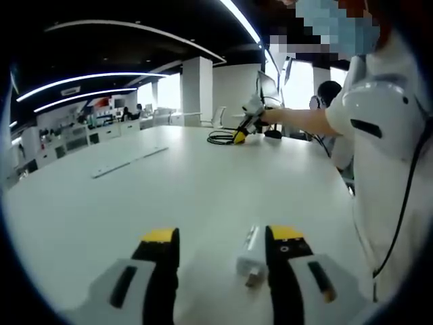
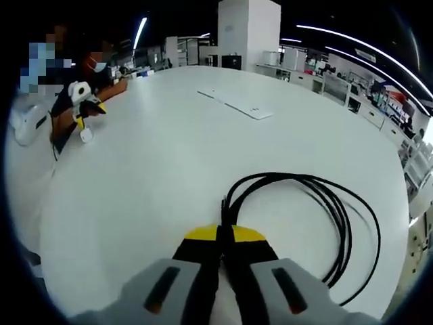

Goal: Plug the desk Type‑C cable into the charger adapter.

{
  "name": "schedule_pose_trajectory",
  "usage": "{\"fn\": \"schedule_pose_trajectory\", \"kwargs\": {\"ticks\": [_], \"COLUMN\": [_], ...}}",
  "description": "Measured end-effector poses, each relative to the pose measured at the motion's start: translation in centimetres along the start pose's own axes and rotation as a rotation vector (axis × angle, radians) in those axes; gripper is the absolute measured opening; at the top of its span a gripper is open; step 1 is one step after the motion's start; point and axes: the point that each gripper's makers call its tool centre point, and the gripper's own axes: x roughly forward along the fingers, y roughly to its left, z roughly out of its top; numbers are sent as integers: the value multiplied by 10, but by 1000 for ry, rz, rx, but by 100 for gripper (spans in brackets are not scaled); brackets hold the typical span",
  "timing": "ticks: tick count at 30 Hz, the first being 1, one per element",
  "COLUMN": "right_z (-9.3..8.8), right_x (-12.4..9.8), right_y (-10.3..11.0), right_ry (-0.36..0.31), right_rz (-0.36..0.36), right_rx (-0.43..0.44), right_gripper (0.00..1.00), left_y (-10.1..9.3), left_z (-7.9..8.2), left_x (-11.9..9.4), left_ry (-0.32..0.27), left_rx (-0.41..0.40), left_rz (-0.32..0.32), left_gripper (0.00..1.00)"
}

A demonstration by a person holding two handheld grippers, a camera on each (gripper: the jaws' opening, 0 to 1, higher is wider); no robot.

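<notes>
On smooth white table (image 2: pixel 169 156): right tool (image 2: pixel 225 233) pinching coiled black cable (image 2: pixel 325 203).

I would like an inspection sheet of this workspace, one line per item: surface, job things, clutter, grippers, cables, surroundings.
Surface: large white table, smooth and bare over most of its area.
Job things: small white charger adapter lies on the table beside the left gripper's right jaw; coiled black cable lies on the table.
Clutter: flat white strips farther along the table.
Grippers: left gripper open; right gripper shut on the black cable's end.
Cables: one black cable, looped several times.
Surroundings: open office with white pillar, ceiling light strips, shelves.
</notes>
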Motion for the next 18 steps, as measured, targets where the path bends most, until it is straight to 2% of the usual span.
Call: {"fn": "schedule_pose_trajectory", "kwargs": {"ticks": [11,18], "right_z": [-1,3], "right_x": [-1,-3], "right_y": [2,2], "right_ry": [21,-1], "right_rz": [2,4], "right_rx": [-9,-11], "right_gripper": [1,1], "left_y": [0,1], "left_z": [1,1], "left_x": [-1,-1], "left_ry": [-3,-2], "left_rx": [0,2], "left_rz": [3,2], "left_gripper": [50,50]}}
